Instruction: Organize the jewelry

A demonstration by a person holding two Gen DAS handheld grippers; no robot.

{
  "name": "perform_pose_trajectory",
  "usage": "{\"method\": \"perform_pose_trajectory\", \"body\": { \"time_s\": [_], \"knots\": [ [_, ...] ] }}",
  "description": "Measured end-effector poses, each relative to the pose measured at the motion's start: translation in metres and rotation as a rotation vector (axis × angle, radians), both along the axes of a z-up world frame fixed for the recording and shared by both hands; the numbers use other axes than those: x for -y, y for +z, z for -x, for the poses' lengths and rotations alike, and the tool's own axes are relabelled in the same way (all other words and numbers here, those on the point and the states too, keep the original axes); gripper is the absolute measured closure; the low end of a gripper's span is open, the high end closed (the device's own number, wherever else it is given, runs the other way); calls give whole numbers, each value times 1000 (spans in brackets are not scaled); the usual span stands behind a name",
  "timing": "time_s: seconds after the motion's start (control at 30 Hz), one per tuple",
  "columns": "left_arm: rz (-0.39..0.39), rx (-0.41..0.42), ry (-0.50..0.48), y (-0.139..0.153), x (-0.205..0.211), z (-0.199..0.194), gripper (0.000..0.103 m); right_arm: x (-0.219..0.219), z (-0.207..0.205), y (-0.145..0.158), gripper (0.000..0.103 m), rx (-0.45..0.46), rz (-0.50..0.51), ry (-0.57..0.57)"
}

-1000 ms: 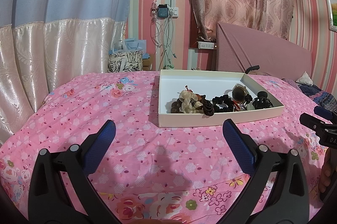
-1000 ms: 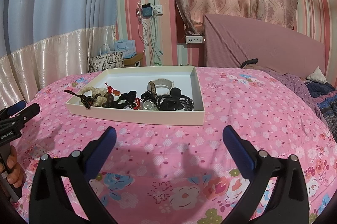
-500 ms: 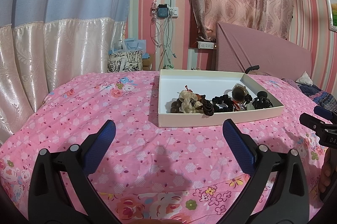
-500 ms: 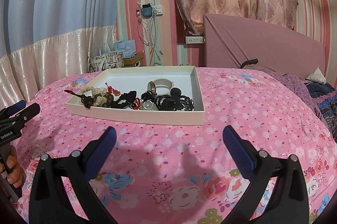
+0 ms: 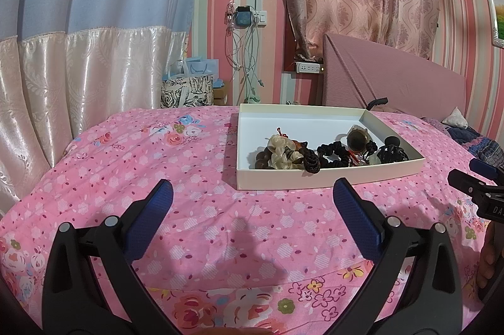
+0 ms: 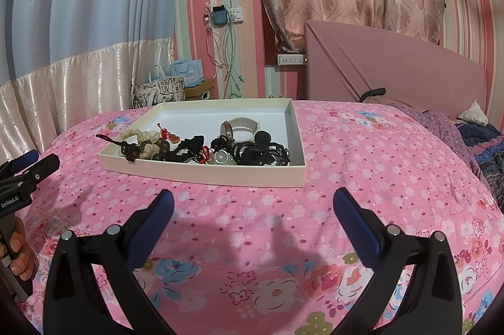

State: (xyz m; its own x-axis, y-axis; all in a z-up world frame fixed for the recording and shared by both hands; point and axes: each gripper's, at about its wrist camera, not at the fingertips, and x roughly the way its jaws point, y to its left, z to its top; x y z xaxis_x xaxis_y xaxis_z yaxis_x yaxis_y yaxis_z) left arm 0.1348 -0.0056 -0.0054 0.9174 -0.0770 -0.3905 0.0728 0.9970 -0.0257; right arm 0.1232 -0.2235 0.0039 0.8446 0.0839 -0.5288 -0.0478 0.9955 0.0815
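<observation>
The left claw [image 5: 252, 199] fills the lower frame of its own view, fingers spread wide, nothing between them. The right claw [image 6: 252, 206] sits likewise, agape and empty. A hand [image 6: 19, 253] grips a handle at lower left.

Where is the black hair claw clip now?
In the left wrist view, the black hair claw clip lies in the white tray, at its near right corner.

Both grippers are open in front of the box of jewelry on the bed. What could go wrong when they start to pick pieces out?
The pieces lie tangled in one pile, so lifting one may drag others out. The box sits on a soft bedspread, so a push could tip or slide it.
</observation>
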Motion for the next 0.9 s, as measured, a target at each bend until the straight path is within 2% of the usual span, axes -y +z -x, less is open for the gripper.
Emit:
{"method": "perform_pose_trajectory", "body": {
  "time_s": [0.9],
  "knots": [
    [7,-2,0,0,0,2,3,0,0,1,2,-2,0,0]
  ]
}}
